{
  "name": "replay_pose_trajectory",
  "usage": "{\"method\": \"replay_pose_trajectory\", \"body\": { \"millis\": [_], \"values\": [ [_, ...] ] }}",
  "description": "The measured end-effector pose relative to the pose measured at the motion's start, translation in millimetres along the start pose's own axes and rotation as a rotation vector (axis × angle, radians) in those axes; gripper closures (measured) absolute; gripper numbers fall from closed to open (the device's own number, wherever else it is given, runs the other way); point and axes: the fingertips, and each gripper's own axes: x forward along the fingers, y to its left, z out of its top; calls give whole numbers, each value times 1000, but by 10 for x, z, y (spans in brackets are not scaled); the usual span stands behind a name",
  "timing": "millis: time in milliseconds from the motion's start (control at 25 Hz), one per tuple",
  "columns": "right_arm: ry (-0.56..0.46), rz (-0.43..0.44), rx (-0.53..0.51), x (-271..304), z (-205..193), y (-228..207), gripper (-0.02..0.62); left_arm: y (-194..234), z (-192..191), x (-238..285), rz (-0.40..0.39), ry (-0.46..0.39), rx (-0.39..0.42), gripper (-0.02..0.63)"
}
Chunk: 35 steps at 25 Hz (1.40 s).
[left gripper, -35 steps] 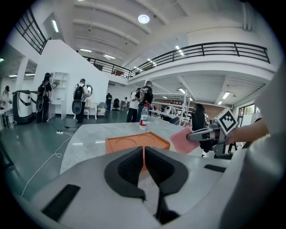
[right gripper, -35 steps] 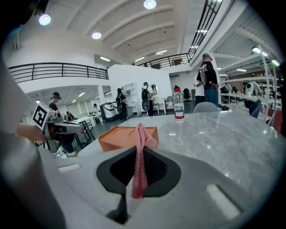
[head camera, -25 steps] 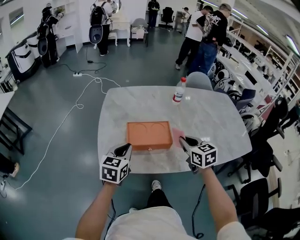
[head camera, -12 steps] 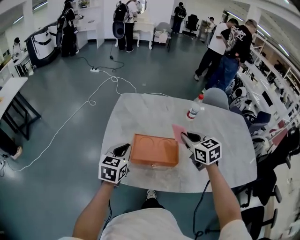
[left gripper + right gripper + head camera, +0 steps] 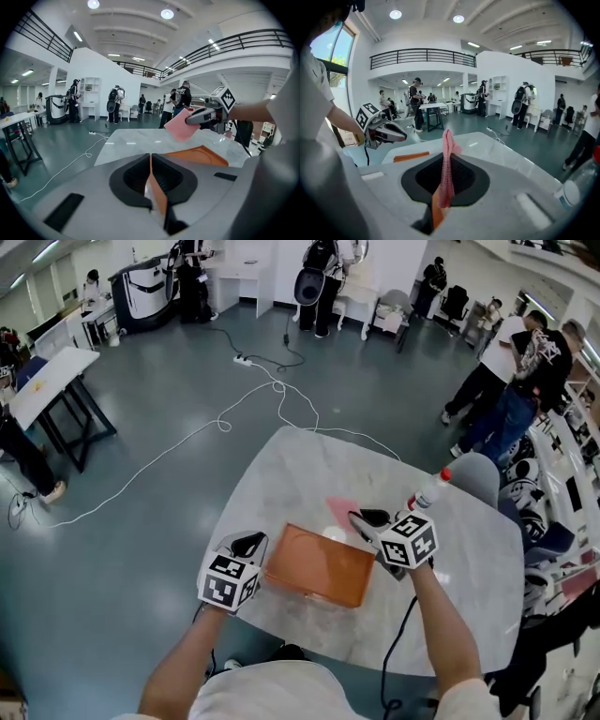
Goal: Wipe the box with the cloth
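While the head view shows the box (image 5: 319, 568) near the table's (image 5: 450, 615) 7 o'clock edge, the cloth (image 5: 339, 513) hangs at its 1 o'clock. In the left gripper view, the left gripper (image 5: 150, 157) is closed on nothing. In the right gripper view, the right gripper (image 5: 446, 140) pinches the cloth; a hard rub could pull it out.

Orange box (image 5: 319, 568); pink cloth (image 5: 339, 511); white, grey-veined marble table (image 5: 459, 615).

No text can be read: the label on the bottle (image 5: 429, 491) is too small to make out, and the cubes (image 5: 228, 579) on the left gripper (image 5: 251, 542) and right gripper (image 5: 361, 518) bear only black-and-white square markers.
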Motion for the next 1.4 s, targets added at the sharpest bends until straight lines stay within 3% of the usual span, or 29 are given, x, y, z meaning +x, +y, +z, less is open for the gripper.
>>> {"method": "replay_pose_trajectory", "body": {
  "millis": [160,560,920,1080,1400],
  "values": [
    [12,119,-33,332,57,-25,575,87,-45,35,68,15,-32,588],
    [113,453,-100,1102,-1,294,575,202,-28,169,152,11,-91,588],
    [177,672,26,1405,-97,569,577,336,-136,62,223,8,-142,588],
    [241,725,73,1411,-177,623,575,362,-163,15,242,12,-156,588],
    [264,733,138,1351,-240,641,576,378,-225,-70,242,19,-156,588]
  ]
}}
